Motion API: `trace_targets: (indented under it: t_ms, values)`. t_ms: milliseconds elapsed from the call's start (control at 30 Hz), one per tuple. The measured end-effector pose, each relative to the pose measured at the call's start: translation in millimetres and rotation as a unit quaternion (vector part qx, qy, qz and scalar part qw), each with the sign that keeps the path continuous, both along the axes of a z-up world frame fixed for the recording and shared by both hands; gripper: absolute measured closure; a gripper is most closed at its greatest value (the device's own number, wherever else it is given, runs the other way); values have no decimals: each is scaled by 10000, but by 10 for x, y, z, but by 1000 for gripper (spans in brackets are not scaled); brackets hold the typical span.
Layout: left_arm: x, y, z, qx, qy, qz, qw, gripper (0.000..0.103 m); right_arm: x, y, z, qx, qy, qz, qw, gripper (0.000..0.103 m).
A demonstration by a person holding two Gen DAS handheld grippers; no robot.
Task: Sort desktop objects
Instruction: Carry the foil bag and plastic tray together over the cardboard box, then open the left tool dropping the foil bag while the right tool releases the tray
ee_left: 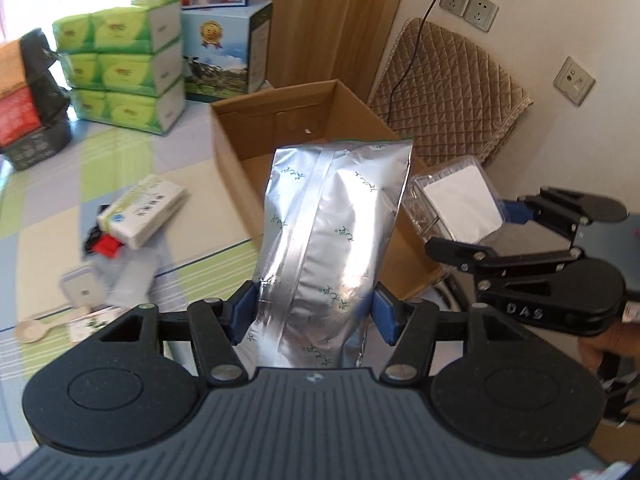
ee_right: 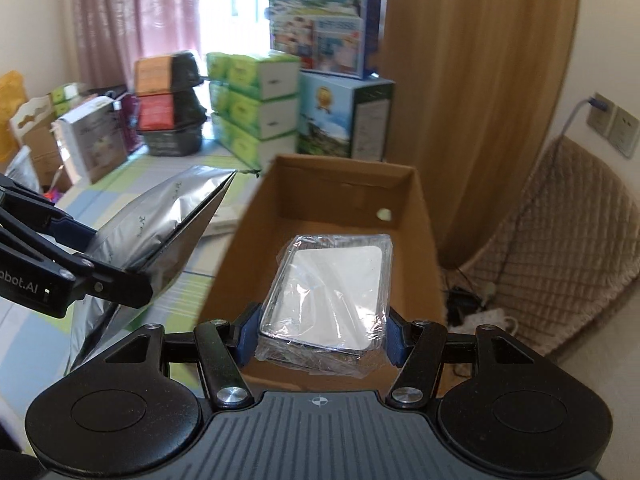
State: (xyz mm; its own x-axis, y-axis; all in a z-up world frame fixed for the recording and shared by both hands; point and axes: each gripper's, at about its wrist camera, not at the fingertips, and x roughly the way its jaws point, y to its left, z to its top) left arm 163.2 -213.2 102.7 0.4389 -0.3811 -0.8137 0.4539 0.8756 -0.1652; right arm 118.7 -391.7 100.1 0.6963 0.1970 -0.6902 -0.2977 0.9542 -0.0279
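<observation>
Left wrist view: the left tongs (ee_left: 314, 308) pinch a shiny silver bag (ee_left: 332, 240), held up in front of the open brown box (ee_left: 320, 120). A small white box (ee_left: 142, 210) and a spoon (ee_left: 38, 328) lie on the worktop (ee_left: 180, 184).

Right wrist view: the right tongs (ee_right: 322, 334) pinch a clear wrapped pack (ee_right: 332, 292) over the inside of the brown box (ee_right: 404, 184). The silver bag (ee_right: 160, 236) is on the left, beside the box.

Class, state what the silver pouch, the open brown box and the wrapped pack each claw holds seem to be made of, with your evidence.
Silver pouch: likely metallised foil film; mirror-like glare, sharp creases, a back seam.
Brown box: cardboard; matte tan walls, folded flaps.
Wrapped pack: clear glossy plastic wrap, wrinkled; contents unclear.
</observation>
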Motion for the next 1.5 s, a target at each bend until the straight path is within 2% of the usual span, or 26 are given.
trace_targets:
  t_ms: [400,867,1067,1200,1433,1467,1500]
  values:
    - [468,-427,-284,-498,429,305,9974,48,344,-289,-324,3,260,-230,9994,46]
    - [726,-596,-386,-663,471,571,9951,48,519,-286,-490,-26,352,-230,9991,46]
    - [764,-564,-394,-876,461,702,9926,42,544,-283,-512,-17,369,-206,9991,46]
    - [725,-511,-348,-770,319,662,9943,42,554,-275,-532,5,391,-221,9990,45]
    - [646,-348,-349,-728,296,737,9942,42,537,-240,-532,179,321,-243,9990,45]
    - [636,-327,-353,-719,298,742,9942,42,536,-227,-524,146,298,-253,9991,43]
    - [619,-299,-353,-702,293,753,9943,42,533,-213,-517,94,281,-282,9992,35]
